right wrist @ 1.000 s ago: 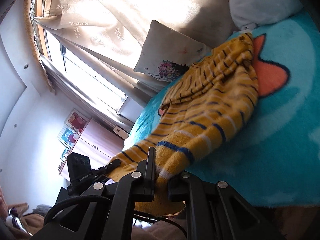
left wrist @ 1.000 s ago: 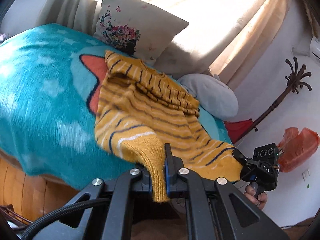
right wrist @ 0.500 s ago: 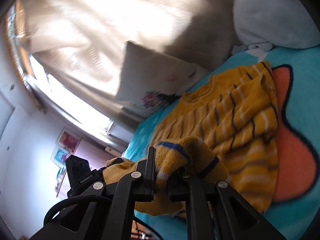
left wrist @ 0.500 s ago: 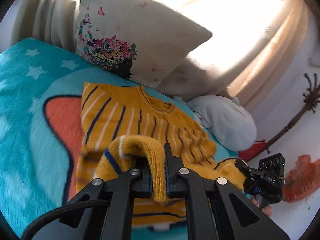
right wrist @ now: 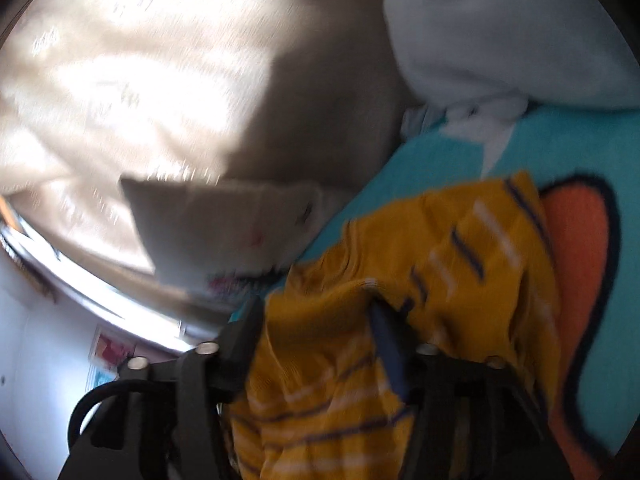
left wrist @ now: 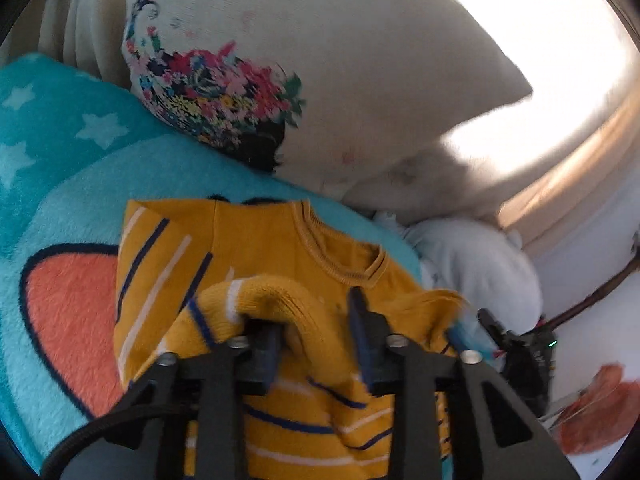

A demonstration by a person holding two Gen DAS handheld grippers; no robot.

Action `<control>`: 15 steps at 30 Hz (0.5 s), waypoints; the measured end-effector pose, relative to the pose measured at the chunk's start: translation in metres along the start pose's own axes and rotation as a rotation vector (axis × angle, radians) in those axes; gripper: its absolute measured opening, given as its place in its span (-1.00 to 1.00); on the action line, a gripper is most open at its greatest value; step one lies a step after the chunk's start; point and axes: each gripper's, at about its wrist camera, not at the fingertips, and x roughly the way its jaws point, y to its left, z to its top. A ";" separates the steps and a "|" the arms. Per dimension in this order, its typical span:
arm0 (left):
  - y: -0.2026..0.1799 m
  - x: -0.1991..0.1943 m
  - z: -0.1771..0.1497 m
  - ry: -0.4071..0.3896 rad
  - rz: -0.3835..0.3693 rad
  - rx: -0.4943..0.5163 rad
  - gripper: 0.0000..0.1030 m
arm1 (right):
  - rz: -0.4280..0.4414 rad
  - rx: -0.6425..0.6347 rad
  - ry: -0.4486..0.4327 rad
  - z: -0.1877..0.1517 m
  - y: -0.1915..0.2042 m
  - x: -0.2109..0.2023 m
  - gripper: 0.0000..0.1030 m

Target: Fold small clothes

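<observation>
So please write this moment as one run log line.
step: fold hem to collar | left gripper: jaws just opening, sweater hem loose between | right gripper: same | blanket under

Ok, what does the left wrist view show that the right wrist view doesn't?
Left wrist only: the sweater's ribbed neckline, the pillow's flower print, white stars on the blanket, and the right gripper at the sweater's far edge.

Right wrist only: a window strip and wall pictures.

Both: the yellow striped sweater on the teal blanket, a grey cushion, curtain, and jaws just opened with knit lying between, unpinched.
</observation>
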 end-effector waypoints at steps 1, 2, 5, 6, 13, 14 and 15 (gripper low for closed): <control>0.003 -0.003 0.004 -0.010 -0.014 -0.018 -0.19 | -0.015 0.010 -0.022 0.005 -0.003 0.000 0.32; 0.005 -0.005 0.008 -0.016 -0.020 -0.031 -0.11 | -0.032 0.012 -0.032 0.009 -0.004 0.001 0.34; 0.004 -0.015 0.018 -0.050 0.000 -0.032 0.01 | -0.070 -0.009 -0.028 0.015 -0.003 -0.001 0.35; 0.004 -0.021 0.020 -0.065 0.015 -0.022 0.03 | -0.073 -0.044 -0.024 0.013 0.002 -0.005 0.35; -0.003 -0.039 -0.004 -0.039 0.095 0.051 0.16 | -0.055 -0.313 0.082 -0.030 0.044 -0.016 0.35; -0.007 -0.040 -0.014 -0.028 0.099 0.075 0.16 | -0.039 -0.342 0.134 -0.040 0.049 -0.010 0.35; -0.010 -0.039 -0.023 -0.015 0.097 0.097 0.16 | -0.033 -0.362 0.178 -0.048 0.052 -0.004 0.35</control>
